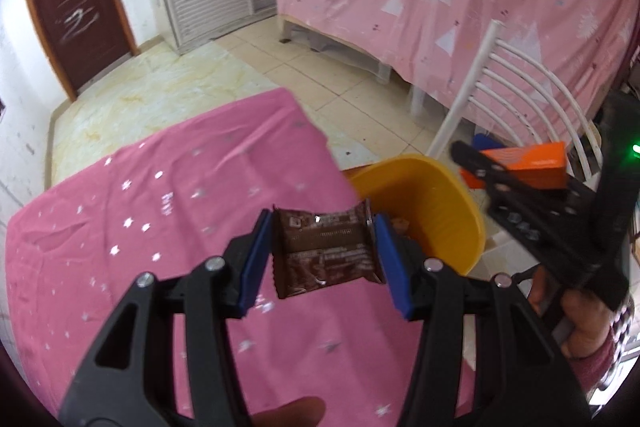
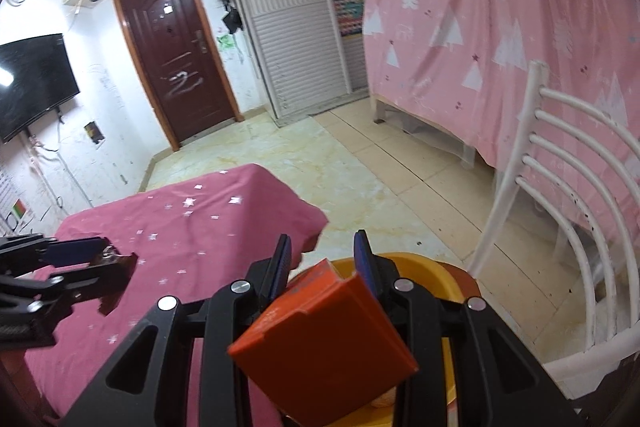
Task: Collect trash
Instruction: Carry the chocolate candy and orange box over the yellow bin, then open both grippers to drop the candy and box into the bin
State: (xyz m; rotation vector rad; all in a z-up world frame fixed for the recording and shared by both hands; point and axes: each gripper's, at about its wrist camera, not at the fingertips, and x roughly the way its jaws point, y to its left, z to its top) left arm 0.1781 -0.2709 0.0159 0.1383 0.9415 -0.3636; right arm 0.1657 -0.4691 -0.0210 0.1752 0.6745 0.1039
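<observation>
My left tool point(image 1: 324, 251) is clamped on a brown wrapper point(image 1: 326, 251), blue pads pressing its two short ends. The wrapper hangs just above the pink-clothed table point(image 1: 140, 227), near the table's right edge. The yellow bin point(image 1: 436, 211) stands just beyond and to the right of this tool, off the table's edge, open side up (something pale lies at its bottom, too small to tell).

My right tool point(image 2: 322, 259) is clamped on an orange box point(image 2: 324, 343). The box sits tilted between the pads, one corner toward the camera, and it hangs over the bin point(image 2: 424, 267), whose rim shows behind it.

From the left wrist view the right tool point(image 1: 516, 183) is to the right, past the bin, with the box point(image 1: 524, 163) in its grip and my hand point(image 1: 576, 311) under it. From the right wrist view the left tool point(image 2: 80, 259) is to the left over the table point(image 2: 200, 227), wrapper point(image 2: 116, 275) between its pads.

A white chair point(image 2: 568, 187) stands right of the bin.
</observation>
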